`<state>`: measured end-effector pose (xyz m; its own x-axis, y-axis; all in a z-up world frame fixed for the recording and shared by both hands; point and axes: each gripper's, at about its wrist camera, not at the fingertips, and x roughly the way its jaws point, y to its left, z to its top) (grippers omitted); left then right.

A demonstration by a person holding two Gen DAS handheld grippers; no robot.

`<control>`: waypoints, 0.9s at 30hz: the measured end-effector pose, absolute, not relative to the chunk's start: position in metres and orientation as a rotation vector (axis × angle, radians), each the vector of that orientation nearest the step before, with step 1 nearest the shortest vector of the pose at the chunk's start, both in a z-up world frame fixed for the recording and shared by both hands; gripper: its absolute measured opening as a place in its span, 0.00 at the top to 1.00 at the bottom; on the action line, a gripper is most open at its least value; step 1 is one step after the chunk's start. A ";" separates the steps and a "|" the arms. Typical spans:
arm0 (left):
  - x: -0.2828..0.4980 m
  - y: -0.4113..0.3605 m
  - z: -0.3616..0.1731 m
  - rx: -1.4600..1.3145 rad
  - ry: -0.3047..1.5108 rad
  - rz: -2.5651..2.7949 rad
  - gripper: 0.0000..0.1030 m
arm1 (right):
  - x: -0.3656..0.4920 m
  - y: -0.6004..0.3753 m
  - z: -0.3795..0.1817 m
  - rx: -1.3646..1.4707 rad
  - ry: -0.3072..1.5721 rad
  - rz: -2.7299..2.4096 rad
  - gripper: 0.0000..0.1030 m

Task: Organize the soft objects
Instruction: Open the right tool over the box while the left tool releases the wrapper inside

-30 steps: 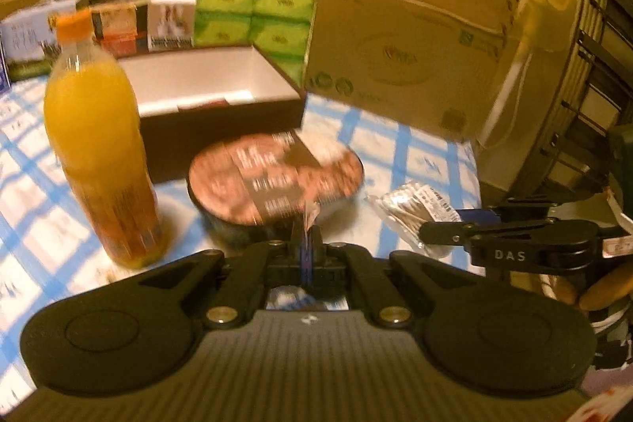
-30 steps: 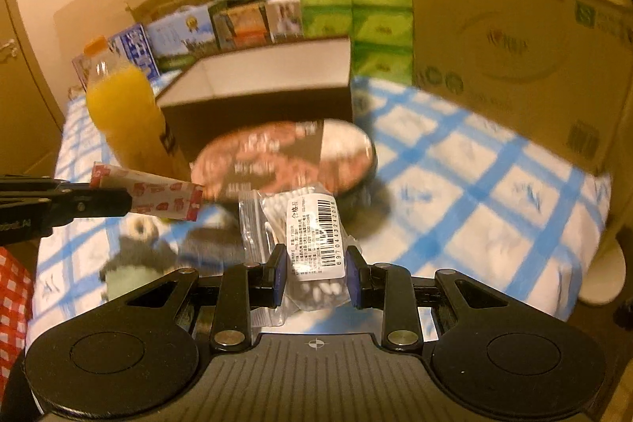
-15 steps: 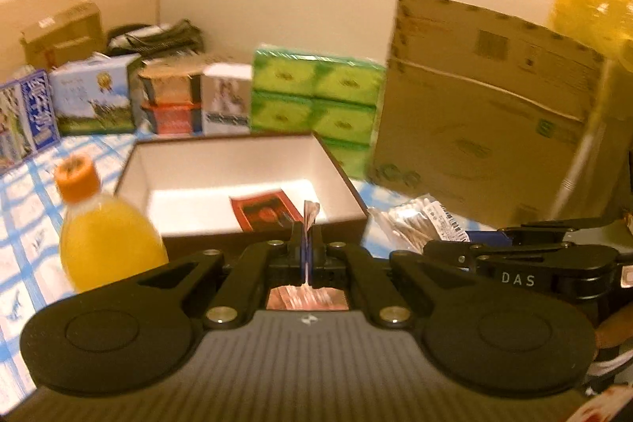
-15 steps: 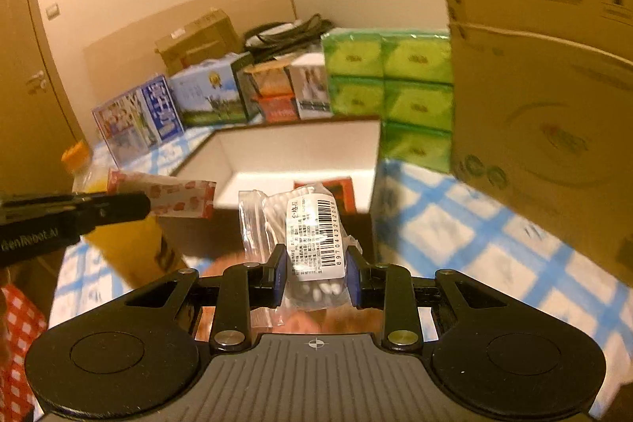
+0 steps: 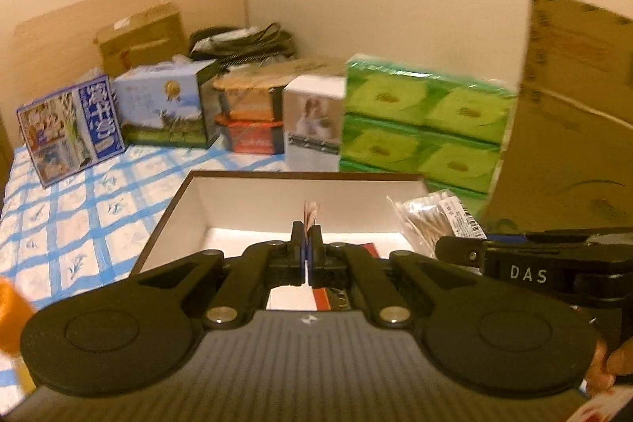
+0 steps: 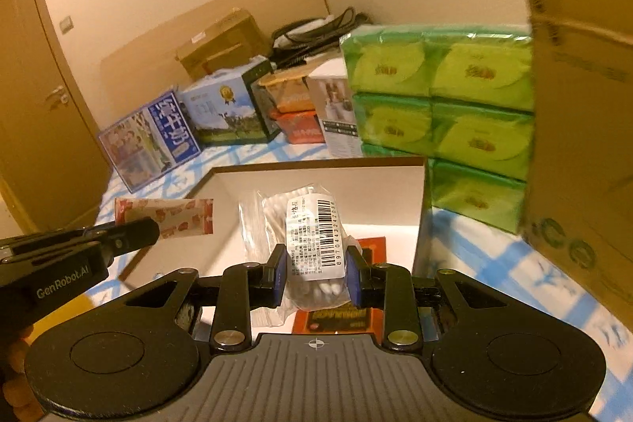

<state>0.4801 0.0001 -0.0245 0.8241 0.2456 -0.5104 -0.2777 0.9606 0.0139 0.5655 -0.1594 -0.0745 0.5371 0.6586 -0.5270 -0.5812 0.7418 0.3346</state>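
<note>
Open brown shallow cardboard box with white inside [image 6: 316,180] sits on blue-checked white tablecloth [image 5: 79,224]; bare cloth left of it; stacked green tissue packs [image 6: 439,97] hard against its far right corner, tall corrugated carton [image 6: 577,105] further right. Two grippers, both above the box: left gripper [image 5: 306,244] clamped tight on thin red-and-white sachet [image 6: 170,218]; right gripper [image 6: 316,279] pinching clear plastic bag of cotton swabs with barcode label [image 6: 312,236]. Box holds one flat red-and-black packet [image 6: 344,315]; rest of floor bare.
</note>
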 end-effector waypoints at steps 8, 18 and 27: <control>0.526 0.011 -0.052 -0.098 0.611 0.379 1.00 | 0.613 -0.134 -0.103 0.076 0.742 0.768 0.70; 0.554 0.021 -0.077 -0.147 0.692 0.472 0.76 | 0.637 -0.144 -0.108 0.126 0.718 0.739 0.39; 0.533 0.013 -0.070 -0.165 0.706 0.367 0.74 | 0.593 -0.188 -0.090 0.148 0.681 0.672 0.39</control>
